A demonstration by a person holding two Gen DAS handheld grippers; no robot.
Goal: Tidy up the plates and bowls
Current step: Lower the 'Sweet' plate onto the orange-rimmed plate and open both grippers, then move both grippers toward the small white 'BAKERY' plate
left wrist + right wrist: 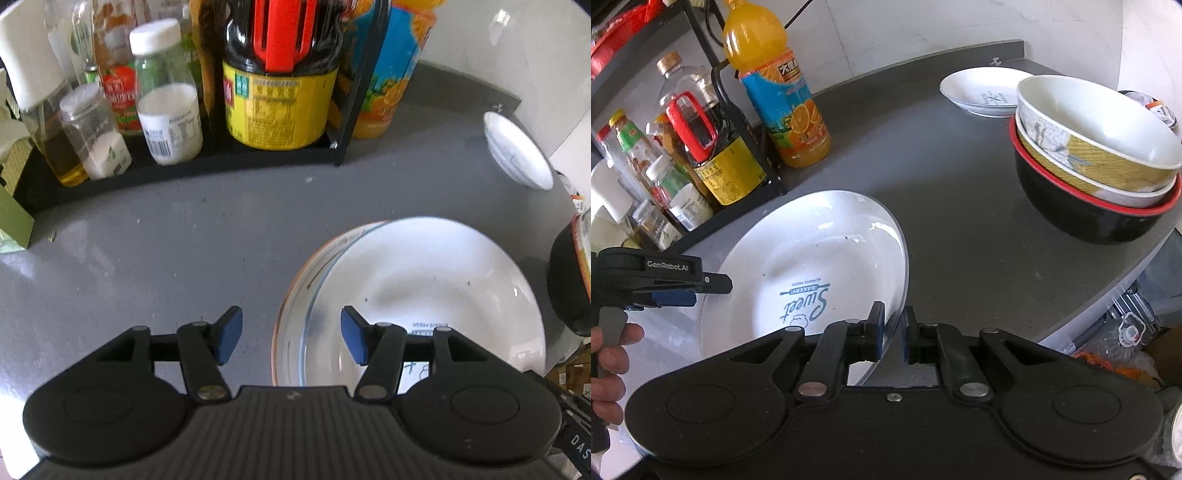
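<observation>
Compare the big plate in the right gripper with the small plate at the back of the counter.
The big plate looks much larger, though it is nearer the camera; the small plate sits far back. The big plate is tilted, its rim clamped by the right gripper; the small plate lies flat on the counter, untouched. The big plate reads "Sweet Bakery"; the small plate's print is too small to read. Both are white with a dark centre print.

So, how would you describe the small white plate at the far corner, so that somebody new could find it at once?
Start from the grey counter and find the stack of bowls near its right edge. Just behind the stack, toward the far corner by the wall, lies the small white plate. Unlike the big plate held in the right tongs, it lies flat, alone, with a small dark mark at its centre.
</observation>
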